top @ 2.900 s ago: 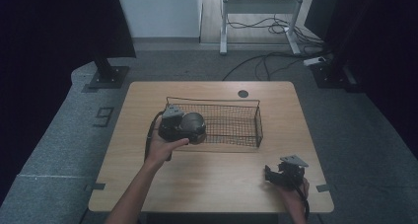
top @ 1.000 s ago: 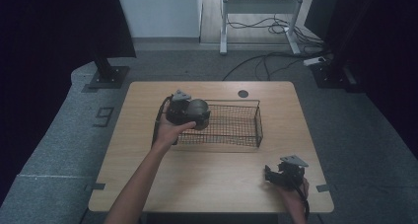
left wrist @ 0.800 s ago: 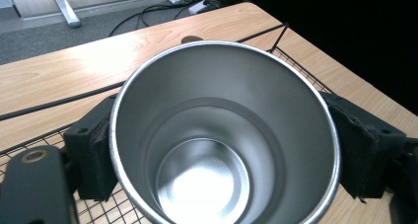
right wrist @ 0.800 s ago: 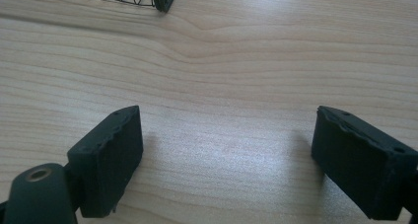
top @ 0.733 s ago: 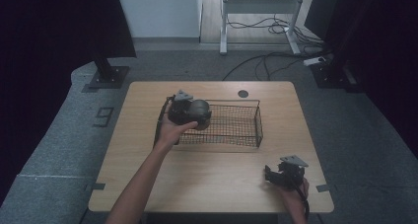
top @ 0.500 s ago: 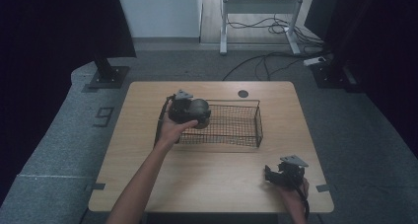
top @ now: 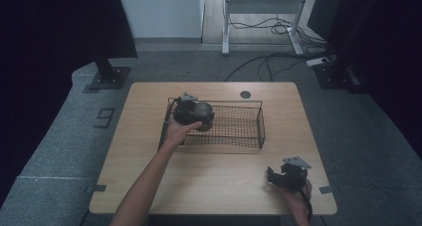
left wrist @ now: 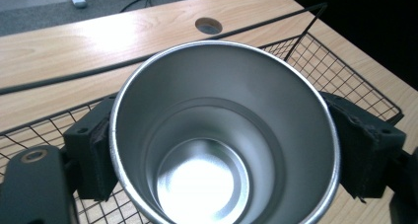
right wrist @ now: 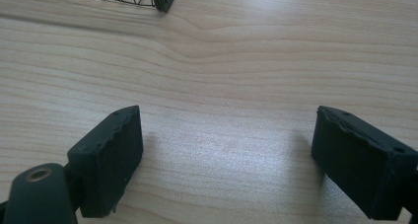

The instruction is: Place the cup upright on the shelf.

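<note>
- Left gripper (left wrist: 222, 150) clamped on shiny round steel cup (left wrist: 224, 135), above black wire basket (left wrist: 340, 71).
- Right gripper (right wrist: 231, 155) jaws wide apart over pale wooden table (right wrist: 236, 76).

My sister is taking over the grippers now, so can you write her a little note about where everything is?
Left gripper: shut on the steel cup, one jaw on each side, held over the left end of the wire basket. The cup is empty, mouth toward the camera.
Right gripper: open, holding nothing, low over the table near its front right corner.
Done: cup picked up and brought to the basket.
Left: probably lower the cup into the basket and let go; whether it touches the mesh yet cannot be told.
</note>
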